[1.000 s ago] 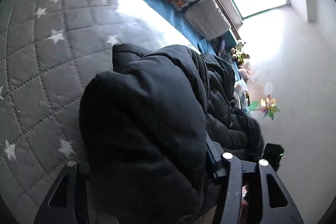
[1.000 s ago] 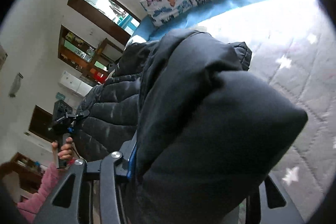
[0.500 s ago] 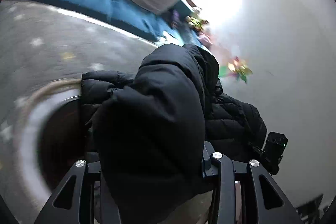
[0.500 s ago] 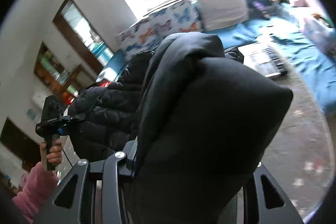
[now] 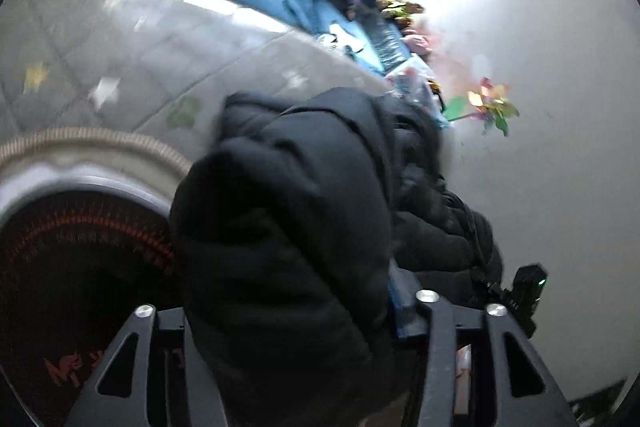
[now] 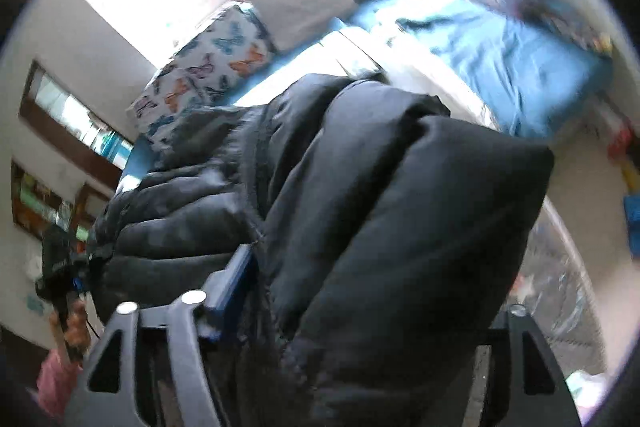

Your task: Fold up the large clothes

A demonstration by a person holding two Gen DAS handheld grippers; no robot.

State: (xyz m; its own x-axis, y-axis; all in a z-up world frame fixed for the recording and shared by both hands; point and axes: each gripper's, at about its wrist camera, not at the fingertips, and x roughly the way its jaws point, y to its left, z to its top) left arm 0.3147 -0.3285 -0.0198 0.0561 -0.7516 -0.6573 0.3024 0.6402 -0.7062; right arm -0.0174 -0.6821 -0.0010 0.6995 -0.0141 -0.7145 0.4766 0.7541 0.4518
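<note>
Bulk of a black puffer jacket (image 5: 288, 227) fills both views, bunched between your two grippers above the grey star-quilted bed (image 5: 120, 67). Your left gripper (image 5: 288, 311) and right gripper (image 6: 360, 307) each have thick folds of it between their jaws, which have just been opening; whether the pads press it, you cannot tell.
</note>
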